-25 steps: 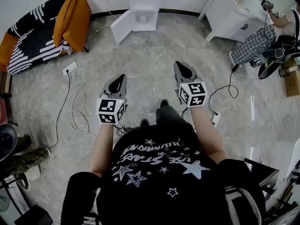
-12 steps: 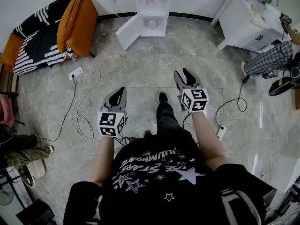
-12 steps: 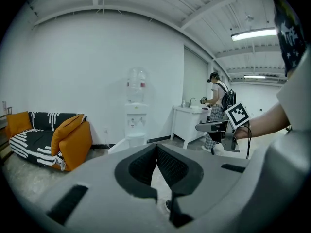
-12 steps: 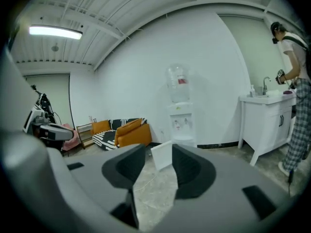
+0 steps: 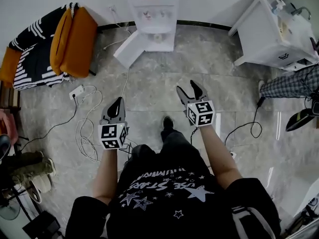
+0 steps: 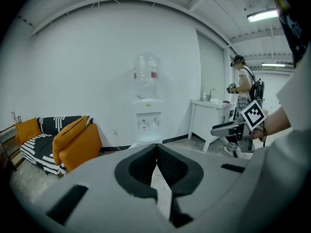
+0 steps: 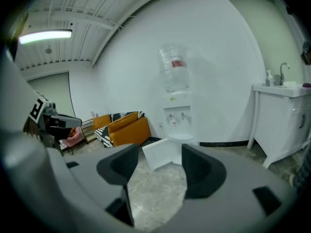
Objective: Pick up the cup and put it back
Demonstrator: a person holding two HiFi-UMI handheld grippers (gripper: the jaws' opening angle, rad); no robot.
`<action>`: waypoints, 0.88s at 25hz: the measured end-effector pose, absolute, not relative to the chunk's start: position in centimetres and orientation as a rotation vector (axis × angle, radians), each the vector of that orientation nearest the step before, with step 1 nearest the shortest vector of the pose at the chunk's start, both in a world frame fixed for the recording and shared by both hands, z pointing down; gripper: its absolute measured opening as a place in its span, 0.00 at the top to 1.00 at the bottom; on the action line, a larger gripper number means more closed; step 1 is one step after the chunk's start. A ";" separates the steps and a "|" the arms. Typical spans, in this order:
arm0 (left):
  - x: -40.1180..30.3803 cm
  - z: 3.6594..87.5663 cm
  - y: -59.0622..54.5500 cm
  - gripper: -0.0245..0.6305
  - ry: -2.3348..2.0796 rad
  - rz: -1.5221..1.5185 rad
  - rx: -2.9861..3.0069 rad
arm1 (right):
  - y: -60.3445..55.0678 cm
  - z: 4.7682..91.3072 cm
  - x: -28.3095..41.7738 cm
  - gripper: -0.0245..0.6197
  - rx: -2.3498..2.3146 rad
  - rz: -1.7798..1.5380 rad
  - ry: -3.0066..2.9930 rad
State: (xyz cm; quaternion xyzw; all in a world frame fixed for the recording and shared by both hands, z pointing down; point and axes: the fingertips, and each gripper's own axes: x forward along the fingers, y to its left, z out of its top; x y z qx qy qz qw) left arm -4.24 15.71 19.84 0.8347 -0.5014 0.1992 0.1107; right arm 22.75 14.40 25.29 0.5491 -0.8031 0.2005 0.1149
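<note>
A white water dispenser (image 5: 152,4) stands against the far wall, its lower door (image 5: 130,49) swung open to the left. A small pale round shape (image 5: 157,36) sits in its tap recess; I cannot tell whether it is the cup. My left gripper (image 5: 115,106) is held out over the floor, its jaws shut on nothing (image 6: 156,147). My right gripper (image 5: 191,91) points at the dispenser (image 7: 177,115). Its jaws have just been opening and stand apart (image 7: 160,152), with only floor between them. Both grippers are well short of the dispenser.
An orange and striped sofa (image 5: 50,44) fills the back left. A white sink cabinet (image 5: 276,31) stands at the back right, with another person's legs (image 5: 291,83) beside it. Cables (image 5: 84,128) and a power strip (image 5: 76,91) lie on the floor at the left.
I have walked closer to the dispenser, and both grippers came forward with me. The right gripper's jaws went from shut to open. The left stayed shut.
</note>
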 end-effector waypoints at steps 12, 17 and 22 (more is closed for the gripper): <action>-4.3 25.8 4.5 0.95 -1.530 0.573 2.346 | 3.8 32.9 23.2 0.36 1.546 0.746 -2.266; -3.6 32.2 -3.4 0.95 -1.471 0.523 2.394 | -3.2 38.6 22.2 0.36 1.568 0.740 -2.232; -3.9 40.1 -12.6 0.95 -1.430 0.457 2.443 | -12.0 48.0 21.2 0.44 1.623 0.693 -2.184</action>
